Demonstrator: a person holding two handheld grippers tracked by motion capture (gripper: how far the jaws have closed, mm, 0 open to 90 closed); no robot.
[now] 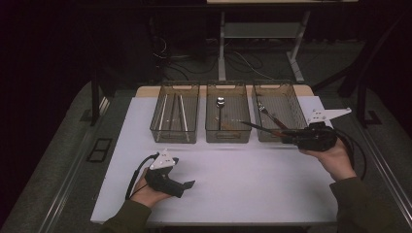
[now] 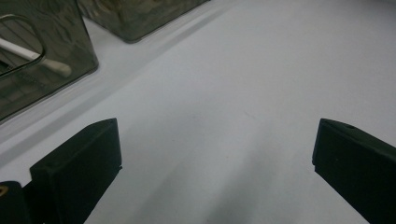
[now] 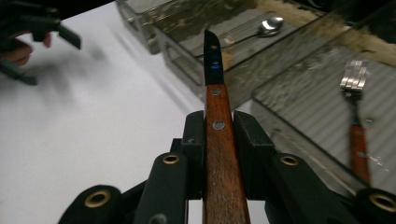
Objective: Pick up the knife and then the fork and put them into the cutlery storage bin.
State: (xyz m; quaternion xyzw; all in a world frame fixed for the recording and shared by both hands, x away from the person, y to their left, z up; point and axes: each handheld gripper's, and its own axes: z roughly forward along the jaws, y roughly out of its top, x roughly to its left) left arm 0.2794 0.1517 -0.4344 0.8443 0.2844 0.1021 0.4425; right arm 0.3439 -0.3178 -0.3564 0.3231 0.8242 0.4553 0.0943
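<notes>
A white table top (image 1: 233, 179) on a grey floor carries 3 clear bins in a row, in a dark room with cables and desk legs behind. The right gripper (image 3: 218, 135) is clamped on the wooden handle of a knife (image 3: 215, 107), its blade pointing out over the near rim of the middle bin (image 1: 228, 119), where a spoon (image 1: 220, 103) lies. Just beside that gripper, the right bin (image 1: 278, 116) holds a fork (image 3: 356, 112). The left gripper (image 2: 215, 154) rests low with jaws wide apart over bare table, the left bin (image 1: 175, 116) ahead of it.
</notes>
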